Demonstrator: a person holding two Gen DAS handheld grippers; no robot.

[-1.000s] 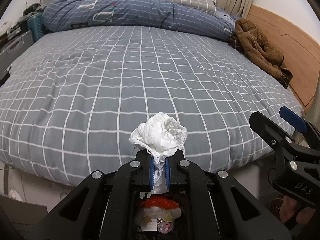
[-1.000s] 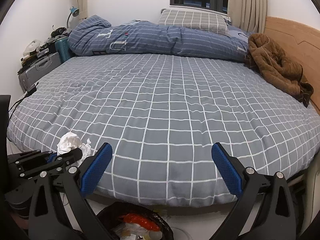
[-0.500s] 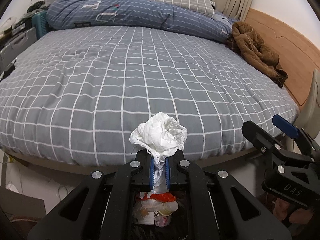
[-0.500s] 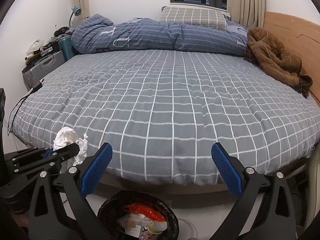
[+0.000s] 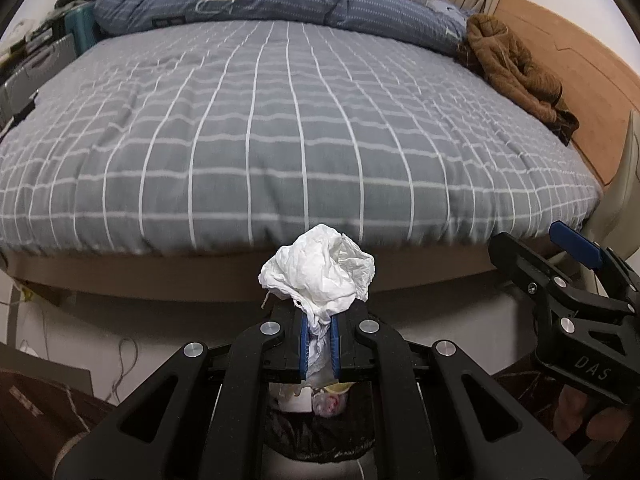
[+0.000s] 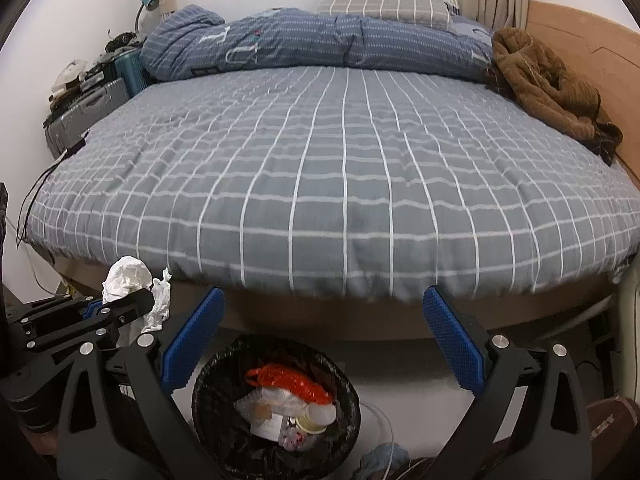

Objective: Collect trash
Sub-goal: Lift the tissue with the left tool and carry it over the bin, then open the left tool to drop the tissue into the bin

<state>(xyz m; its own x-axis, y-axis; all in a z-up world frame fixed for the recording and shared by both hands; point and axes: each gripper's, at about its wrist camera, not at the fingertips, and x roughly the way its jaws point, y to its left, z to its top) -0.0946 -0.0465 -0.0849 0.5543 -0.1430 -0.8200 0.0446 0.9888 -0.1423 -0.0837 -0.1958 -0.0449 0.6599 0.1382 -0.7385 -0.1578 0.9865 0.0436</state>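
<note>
My left gripper (image 5: pixel 319 334) is shut on a crumpled white tissue (image 5: pixel 320 276) and holds it in front of the bed's near edge, above the trash bin (image 5: pixel 316 436), which shows below the jaws. In the right wrist view the tissue (image 6: pixel 128 280) sits at the lower left, left of the black-lined trash bin (image 6: pixel 276 404), which holds a red bag and wrappers. My right gripper (image 6: pixel 322 340) is open and empty, above the bin; it also shows at the right of the left wrist view (image 5: pixel 560 264).
A bed with a grey checked cover (image 6: pixel 340 168) fills both views. A blue duvet (image 6: pixel 300 40) and a pillow lie at the back, a brown garment (image 6: pixel 548 84) at the right by the wooden headboard. Suitcases (image 6: pixel 88 108) stand at the left.
Both grippers have moved back and down from the bed. The bed's edge and frame now show, and the bin is in fuller view. The tissue stays clamped.
</note>
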